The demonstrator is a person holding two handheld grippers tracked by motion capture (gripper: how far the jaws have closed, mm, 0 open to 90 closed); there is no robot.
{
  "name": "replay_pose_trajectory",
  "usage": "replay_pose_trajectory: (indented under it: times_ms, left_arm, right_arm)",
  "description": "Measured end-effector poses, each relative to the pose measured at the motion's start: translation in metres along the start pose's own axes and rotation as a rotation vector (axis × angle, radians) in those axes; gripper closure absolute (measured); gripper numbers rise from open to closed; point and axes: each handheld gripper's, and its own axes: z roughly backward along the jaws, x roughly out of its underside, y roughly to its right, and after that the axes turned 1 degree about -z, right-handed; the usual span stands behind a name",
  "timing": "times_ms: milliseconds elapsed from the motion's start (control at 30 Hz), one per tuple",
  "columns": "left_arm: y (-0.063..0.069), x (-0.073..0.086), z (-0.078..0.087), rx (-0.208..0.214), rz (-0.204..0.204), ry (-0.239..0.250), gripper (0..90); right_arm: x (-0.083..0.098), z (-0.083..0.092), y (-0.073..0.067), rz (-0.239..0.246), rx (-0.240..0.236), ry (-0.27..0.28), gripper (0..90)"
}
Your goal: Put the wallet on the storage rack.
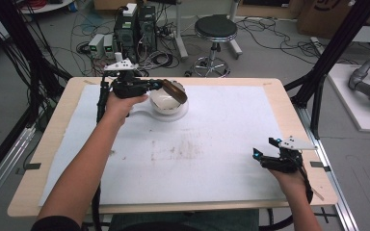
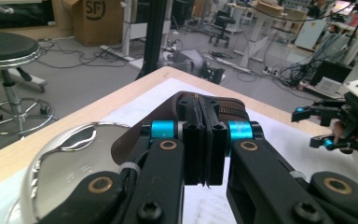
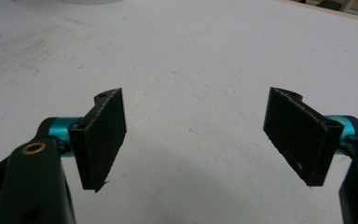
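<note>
My left gripper (image 1: 161, 85) is at the far left of the table, shut on a brown zippered pouch (image 1: 175, 91). The pouch hangs just above a shiny metal bowl (image 1: 165, 101), which sits on the white mat (image 1: 212, 125). In the left gripper view both pads are pressed together on the pouch (image 2: 230, 109) at the gripper's tip (image 2: 204, 140). The bowl (image 2: 65, 158) lies below and to the left there. My right gripper (image 1: 264, 147) rests low over the mat near the front right. Its jaws (image 3: 196, 135) stand wide apart with nothing between them.
The mat covers most of the wooden table (image 1: 289, 96) and has a faint brownish stain (image 1: 183, 149) in the middle. Beyond the far edge stand a round stool (image 1: 215, 29) and computer towers (image 1: 135, 26) among floor cables. Black frame posts (image 1: 337, 43) rise at both sides.
</note>
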Motion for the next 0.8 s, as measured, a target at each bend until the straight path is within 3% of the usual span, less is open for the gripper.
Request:
replay_pose_trajectory:
  times_ms: [433, 800]
  left_arm:
    - [-0.018, 0.010, -0.005, -0.052, 0.032, -0.022, 88.2]
    - [-0.029, 0.023, -0.016, -0.094, 0.040, -0.075, 87.0]
  right_arm:
    - [0.001, 0.000, -0.001, -0.001, 0.003, -0.008, 21.3]
    - [0.003, 0.001, -0.001, -0.003, 0.008, -0.017, 21.3]
